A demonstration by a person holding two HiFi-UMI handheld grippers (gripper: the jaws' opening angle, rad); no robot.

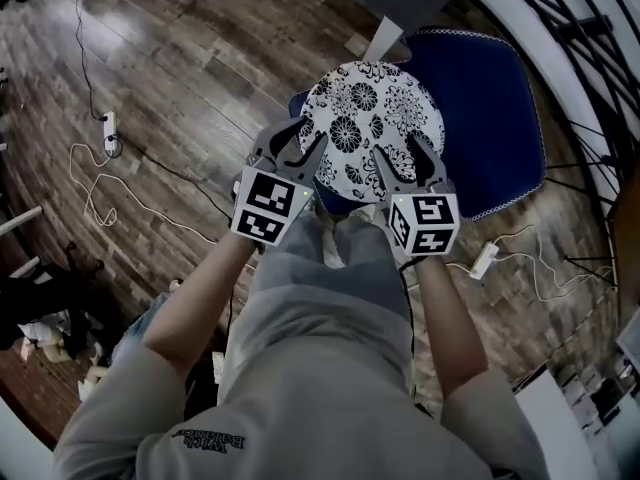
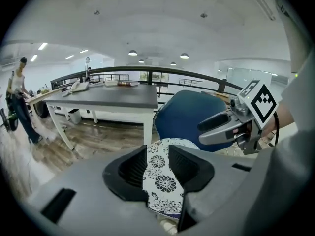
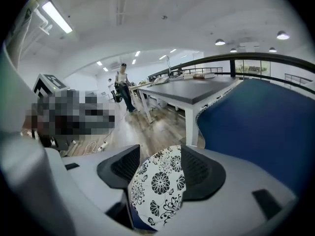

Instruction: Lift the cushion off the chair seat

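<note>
Cushion: the round white cushion with black flower print (image 1: 372, 128) lies on the seat of the blue padded chair (image 1: 490, 118).
Left gripper (image 1: 308, 133): jaws apart, with the cushion's near edge between them, not clamped.
Right gripper (image 1: 397, 148): jaws apart, astride the same edge.
Writing: the grey sweatshirt's print (image 1: 214, 438) is too small to read.

A round white cushion (image 1: 372, 128) printed with black flowers lies flat on the seat of a blue chair (image 1: 490, 118), covering most of it, before the chair's white-edged backrest.
</note>
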